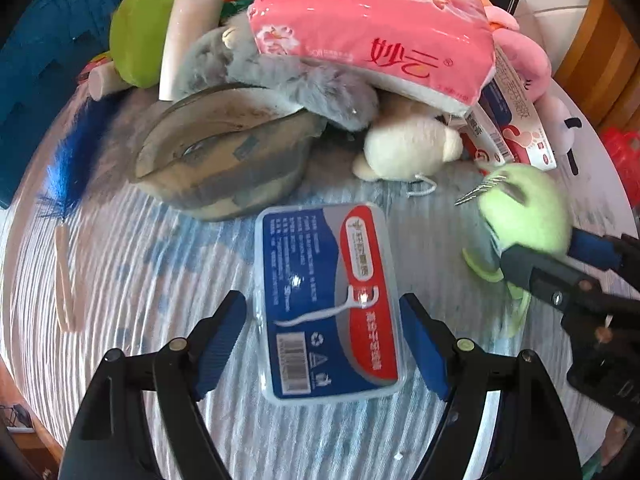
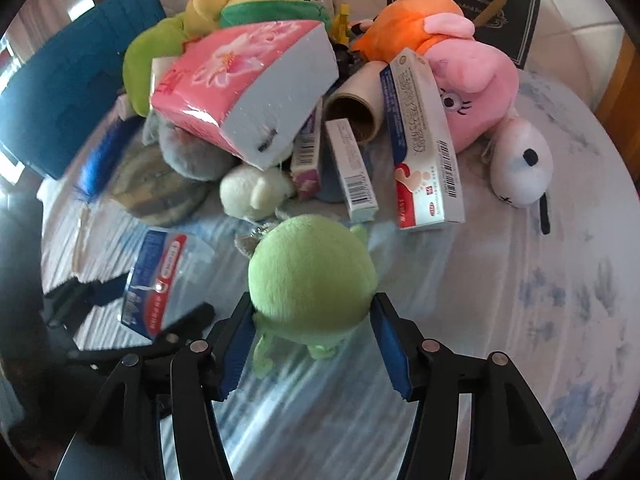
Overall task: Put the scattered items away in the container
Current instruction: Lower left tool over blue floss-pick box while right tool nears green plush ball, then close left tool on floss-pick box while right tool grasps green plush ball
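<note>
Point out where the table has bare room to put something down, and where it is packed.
Bare cloth lies right of the green plush, below the white plush dog, out to the table's edge. A smaller patch lies left of the floss box, below the worn slipper. The pile around the pink tissue pack is crowded.

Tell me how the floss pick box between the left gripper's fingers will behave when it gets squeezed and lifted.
The floss pick box looks like rigid clear plastic, so it should probably hold its shape between the left gripper pads. Its glossy walls may be a little slippery. It lies flat and squared-off on the table, so it seems unlikely to roll.
</note>
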Available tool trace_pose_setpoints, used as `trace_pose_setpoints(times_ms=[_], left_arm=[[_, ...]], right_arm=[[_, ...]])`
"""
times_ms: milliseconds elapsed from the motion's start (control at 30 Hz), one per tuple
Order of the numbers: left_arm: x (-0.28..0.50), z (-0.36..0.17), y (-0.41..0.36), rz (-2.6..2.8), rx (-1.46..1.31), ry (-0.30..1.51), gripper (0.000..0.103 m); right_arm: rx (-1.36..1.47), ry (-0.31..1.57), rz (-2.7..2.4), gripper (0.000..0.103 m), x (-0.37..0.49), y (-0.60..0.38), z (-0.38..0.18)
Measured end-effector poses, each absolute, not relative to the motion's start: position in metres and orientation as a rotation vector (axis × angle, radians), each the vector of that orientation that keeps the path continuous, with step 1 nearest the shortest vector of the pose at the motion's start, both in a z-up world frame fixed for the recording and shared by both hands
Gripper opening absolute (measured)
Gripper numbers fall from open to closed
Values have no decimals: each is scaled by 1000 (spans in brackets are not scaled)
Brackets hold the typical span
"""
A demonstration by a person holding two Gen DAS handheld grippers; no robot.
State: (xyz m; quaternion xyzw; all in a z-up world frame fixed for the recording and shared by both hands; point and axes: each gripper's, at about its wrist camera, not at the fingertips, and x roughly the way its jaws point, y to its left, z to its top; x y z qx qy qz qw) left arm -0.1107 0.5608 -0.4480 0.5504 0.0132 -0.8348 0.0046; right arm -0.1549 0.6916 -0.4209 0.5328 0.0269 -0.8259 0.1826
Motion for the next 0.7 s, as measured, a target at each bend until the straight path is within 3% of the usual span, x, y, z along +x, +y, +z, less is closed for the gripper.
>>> trace_pose_setpoints(times_ms=[167,467,700], left_arm=[[-106,-446,562,-2630,1702,40,77],[-106,-442,563,-2628,1673,57,77],[-106,-437,567,-2615,1679,60,77]], right_arm=[[1488,50,-2315,68,-156,687,-424],[1546,-6,-2330,68,-160,692,-446],[1487,-18,-2341,68,-150,691,-430]])
